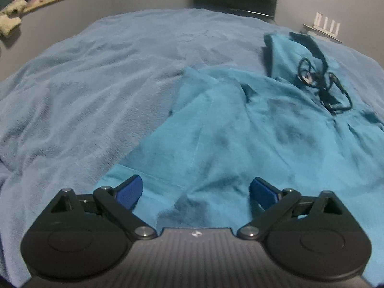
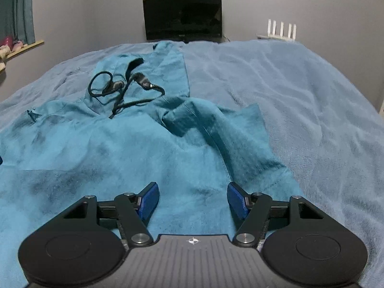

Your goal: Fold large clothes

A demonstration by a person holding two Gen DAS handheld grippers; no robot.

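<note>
Left wrist view: the left gripper (image 1: 195,192) hangs with jaws spread wide, nothing pinched, over the near hem of the teal garment (image 1: 252,132). The garment lies on the blanket (image 1: 84,84), filling the field from 6 o'clock out to 2 o'clock. Its long axis runs from the near hem toward the hood (image 1: 288,55) at 1 o'clock. The garment's left edge slants from 7 o'clock up to 12; everything from 8 to 11 o'clock is bare blanket. A black cord (image 1: 324,84) lies coiled by the hood.

Right wrist view: the right gripper (image 2: 193,200) has jaws partly spread, with garment (image 2: 120,144) cloth below them; I cannot tell whether they touch it. The hood (image 2: 148,72) points to 11 o'clock, with the cord (image 2: 124,86) on it. The garment's right edge runs from 5 o'clock up to 12; bare blanket (image 2: 312,96) spreads from 1 to 4 o'clock. A monitor (image 2: 182,16) stands at 12 o'clock beyond the far edge.
</note>
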